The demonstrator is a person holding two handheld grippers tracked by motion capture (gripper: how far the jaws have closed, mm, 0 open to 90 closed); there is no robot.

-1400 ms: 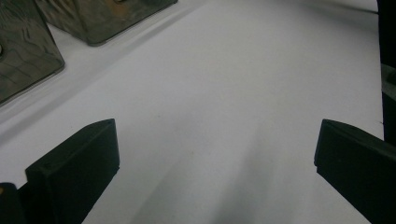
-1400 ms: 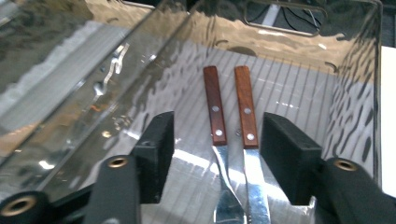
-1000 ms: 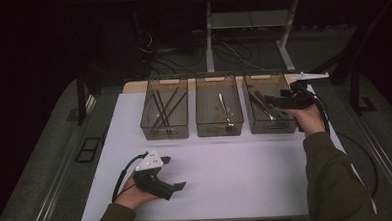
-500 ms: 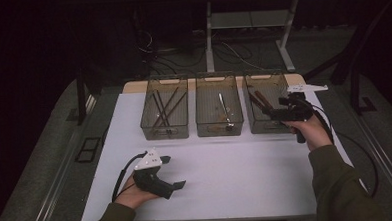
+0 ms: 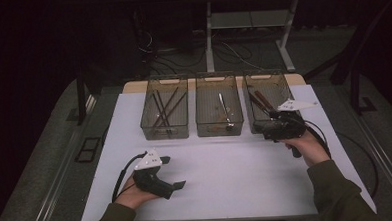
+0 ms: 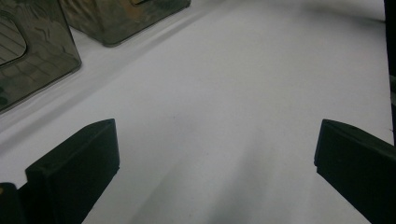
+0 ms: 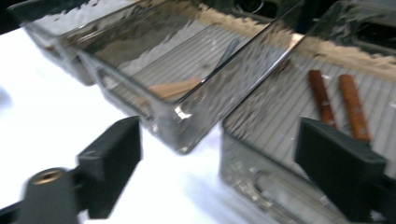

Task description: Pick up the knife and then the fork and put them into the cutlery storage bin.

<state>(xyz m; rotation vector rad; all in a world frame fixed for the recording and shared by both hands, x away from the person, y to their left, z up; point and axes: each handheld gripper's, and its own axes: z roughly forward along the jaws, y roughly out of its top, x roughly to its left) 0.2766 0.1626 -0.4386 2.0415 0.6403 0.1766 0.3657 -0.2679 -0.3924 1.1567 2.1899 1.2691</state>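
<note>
Three clear bins stand in a row at the back of the white table (image 5: 227, 174). The left bin (image 5: 165, 133) holds dark sticks, the middle bin (image 5: 220, 128) a silver utensil (image 5: 224, 107), and the right bin (image 5: 267, 80) two brown-handled pieces (image 7: 338, 105). My right gripper (image 5: 261, 129) (image 7: 219, 163) hovers at the right bin's front edge. Its jaws have just been opening and stand wide, with nothing between them. My left gripper (image 5: 172, 171) (image 6: 215, 163) rests low over the bare table at the near left, open and holding nothing.
In the left gripper view, two bins (image 6: 32, 51) rise at the upper left. In the high view, a dark floor surrounds the table, with a desk frame (image 5: 210, 35) and cables behind it. Bare white surface spreads in front of the bins.
My right hand has come back toward the person and down, from over the right bin to its front edge. The left hand has stayed put.
</note>
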